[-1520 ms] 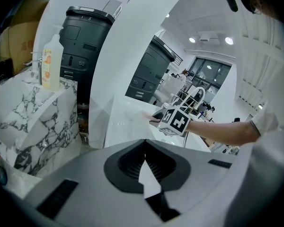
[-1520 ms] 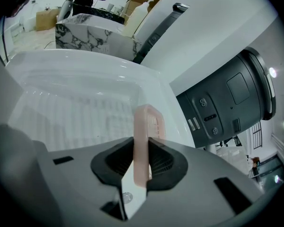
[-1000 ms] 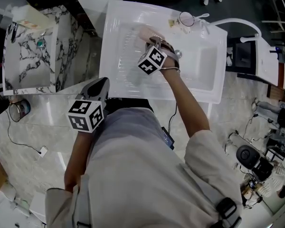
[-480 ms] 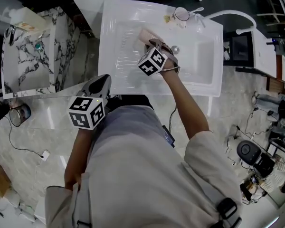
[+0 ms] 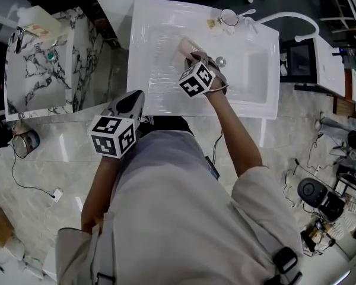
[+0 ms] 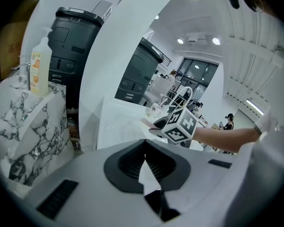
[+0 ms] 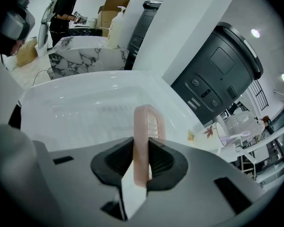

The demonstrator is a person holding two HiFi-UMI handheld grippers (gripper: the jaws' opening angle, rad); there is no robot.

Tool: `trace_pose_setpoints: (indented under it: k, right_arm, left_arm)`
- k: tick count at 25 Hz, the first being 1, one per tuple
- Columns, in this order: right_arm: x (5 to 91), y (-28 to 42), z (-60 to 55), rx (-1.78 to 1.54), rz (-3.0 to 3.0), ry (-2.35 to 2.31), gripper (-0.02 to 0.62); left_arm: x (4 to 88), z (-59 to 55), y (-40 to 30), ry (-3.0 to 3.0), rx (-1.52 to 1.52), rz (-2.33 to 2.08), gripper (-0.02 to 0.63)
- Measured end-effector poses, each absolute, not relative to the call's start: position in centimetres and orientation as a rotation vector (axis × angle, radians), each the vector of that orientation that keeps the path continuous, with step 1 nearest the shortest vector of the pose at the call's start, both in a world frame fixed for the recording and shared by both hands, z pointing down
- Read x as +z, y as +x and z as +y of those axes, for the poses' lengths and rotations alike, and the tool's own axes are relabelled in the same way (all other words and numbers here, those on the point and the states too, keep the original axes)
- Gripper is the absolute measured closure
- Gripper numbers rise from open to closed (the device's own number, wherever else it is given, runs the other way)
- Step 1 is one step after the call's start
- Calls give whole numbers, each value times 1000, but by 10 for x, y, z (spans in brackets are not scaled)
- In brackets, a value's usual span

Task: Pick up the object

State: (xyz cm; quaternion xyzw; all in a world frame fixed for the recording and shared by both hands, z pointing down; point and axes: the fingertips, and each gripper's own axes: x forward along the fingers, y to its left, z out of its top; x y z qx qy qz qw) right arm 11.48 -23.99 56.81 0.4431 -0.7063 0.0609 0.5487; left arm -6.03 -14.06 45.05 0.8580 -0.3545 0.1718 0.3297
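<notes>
— From where you stand, what has the right gripper (image 5: 192, 56) got?

— A pink object (image 5: 184, 45), flat, with a little grid of openings at its far end. It stands on edge between the jaws, and the dark pads are clamped on both of its faces. The right gripper view shows it plainly: the pink object (image 7: 145, 126) runs straight up out of the right gripper (image 7: 141, 163).

— And where is that, exactly?

— Over the white basin (image 5: 147, 37), above its ribbed part, just left of the drain (image 5: 220, 61). I can't tell whether the piece is resting on the basin or is clear of it.

— The other one?

— The left gripper (image 5: 133, 98) hangs close to the person's body, at the near edge of the basin, well apart from the pink object. Its jaws are pressed together with nothing between them; you see it in the left gripper view, where the left gripper (image 6: 144, 161) is pinched to a closed seam.

— Anything else about?

— A cup (image 5: 229, 18) at the far rim of the basin, with a leaf print and something slim standing in it; the cup (image 7: 226, 126) shows better from the right side. To the left there is a marble-patterned stand (image 5: 47, 76), and a bottle (image 6: 40, 66) with an orange label stands on top of it.
</notes>
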Motion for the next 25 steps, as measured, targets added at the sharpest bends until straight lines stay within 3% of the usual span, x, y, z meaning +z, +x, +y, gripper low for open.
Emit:
trace_pose_setpoints:
  k: [25]
  right_arm:
    - [533,111,-198,293,-1781,1224,511]
  left_arm:
    - [441,-136,-62,2255,382,-880,603]
